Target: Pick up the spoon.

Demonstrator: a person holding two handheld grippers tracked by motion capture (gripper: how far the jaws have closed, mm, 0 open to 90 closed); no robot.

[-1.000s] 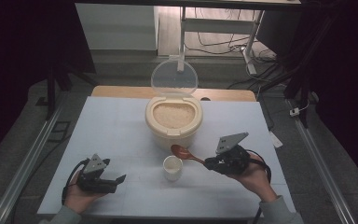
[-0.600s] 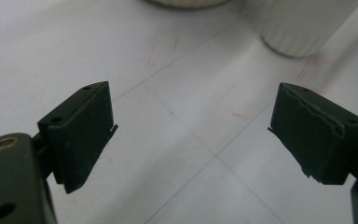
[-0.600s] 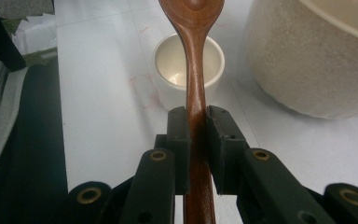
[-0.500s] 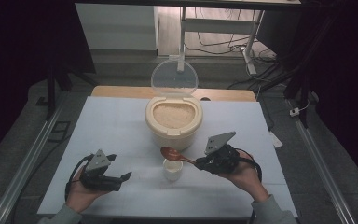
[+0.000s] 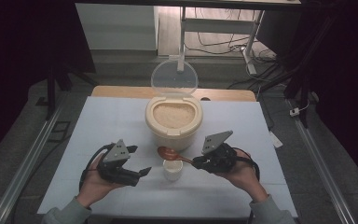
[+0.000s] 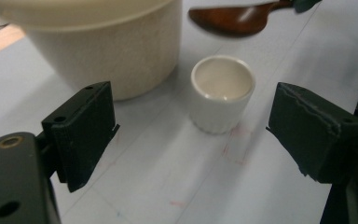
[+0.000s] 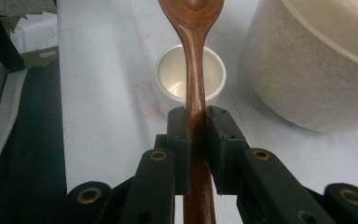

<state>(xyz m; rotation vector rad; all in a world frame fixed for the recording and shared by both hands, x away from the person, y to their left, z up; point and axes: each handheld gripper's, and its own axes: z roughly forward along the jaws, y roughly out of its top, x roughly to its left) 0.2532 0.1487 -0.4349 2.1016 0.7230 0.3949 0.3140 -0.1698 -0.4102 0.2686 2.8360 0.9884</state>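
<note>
Wooden spoon (image 7: 193,56) clamped, right claw (image 7: 196,116) | over white cup (image 6: 222,91) rim

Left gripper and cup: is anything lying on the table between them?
No. In the left gripper view the open left gripper faces the cup across bare white table. The spoon hangs beyond the cup, held by the right gripper.

Room: dim, dark surroundings. White rectangular table top (image 5: 112,121) with wooden board (image 5: 121,92) at far edge. Grey floor (image 5: 23,126); metal rails (image 5: 25,163); tangled black cables (image 5: 223,44); white metal frame (image 5: 214,23).
</note>
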